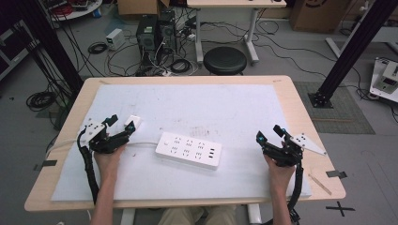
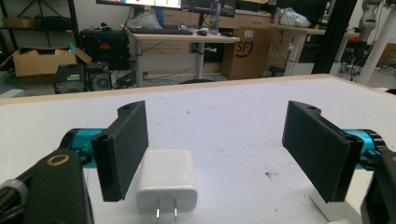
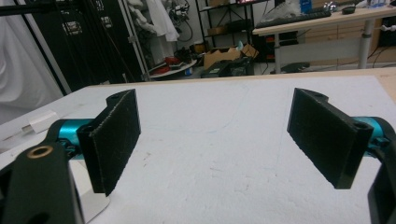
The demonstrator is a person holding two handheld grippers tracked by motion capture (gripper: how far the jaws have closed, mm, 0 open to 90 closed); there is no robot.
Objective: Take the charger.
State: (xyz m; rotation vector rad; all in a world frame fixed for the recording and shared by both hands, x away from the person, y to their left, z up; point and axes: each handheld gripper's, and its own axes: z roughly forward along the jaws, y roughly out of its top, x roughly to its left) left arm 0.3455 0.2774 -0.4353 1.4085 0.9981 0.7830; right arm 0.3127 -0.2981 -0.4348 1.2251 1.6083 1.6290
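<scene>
Left tongs stand wide open, gripping nothing, with a white charger lying on the mat between the jaws, close beside the left jaw, prongs pointing near. In the high view the left tongs sit at the left of the tabletop, close to the white mat's left edge. Right tongs are also spread wide and empty, bare mat between the jaws; from above the right tongs hover near the mat's right edge. Between the two lies a white power strip, its cable running left toward the left hand. The far half of the mat is open room. A black stool stands beyond the far edge.
</scene>
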